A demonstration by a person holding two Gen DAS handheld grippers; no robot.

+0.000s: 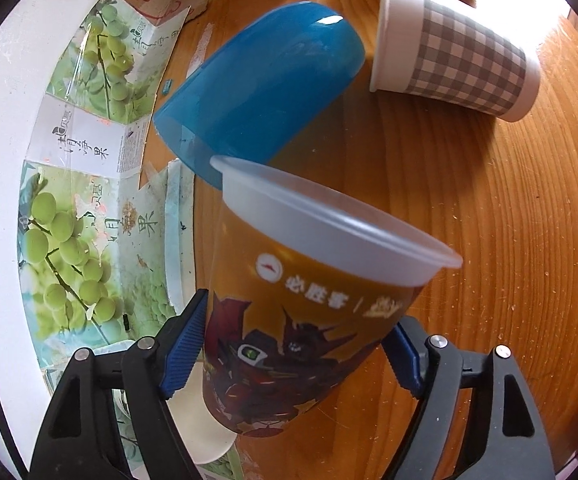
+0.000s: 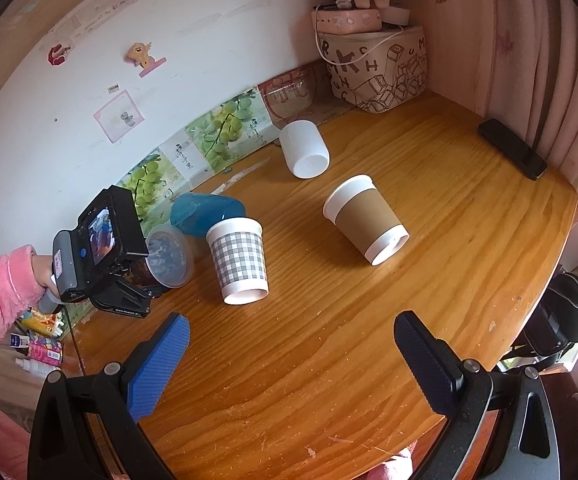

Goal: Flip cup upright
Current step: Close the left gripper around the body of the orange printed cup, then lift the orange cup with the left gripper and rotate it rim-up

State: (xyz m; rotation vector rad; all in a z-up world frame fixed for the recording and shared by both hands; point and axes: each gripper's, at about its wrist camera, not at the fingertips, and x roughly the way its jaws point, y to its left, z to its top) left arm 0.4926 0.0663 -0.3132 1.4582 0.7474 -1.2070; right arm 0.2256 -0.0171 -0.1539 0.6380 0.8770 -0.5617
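Observation:
My left gripper [image 1: 293, 356] is shut on a clear plastic cup with a red robot print [image 1: 309, 304], held tilted above the wooden table with its frosted rim pointing away from me. In the right wrist view the same cup [image 2: 167, 256] sits in the left gripper [image 2: 129, 276] at the table's left edge, mouth facing the camera. My right gripper [image 2: 293, 364] is open and empty over the table's near edge.
A blue cup [image 1: 261, 80] [image 2: 205, 212], a grey checked paper cup [image 1: 457, 52] [image 2: 241, 260], a brown-sleeved paper cup [image 2: 365, 220] and a white cup [image 2: 305, 152] lie on their sides on the table [image 2: 469, 240]. A black remote [image 2: 513, 148] lies far right. A printed bag [image 2: 377, 72] stands at the back.

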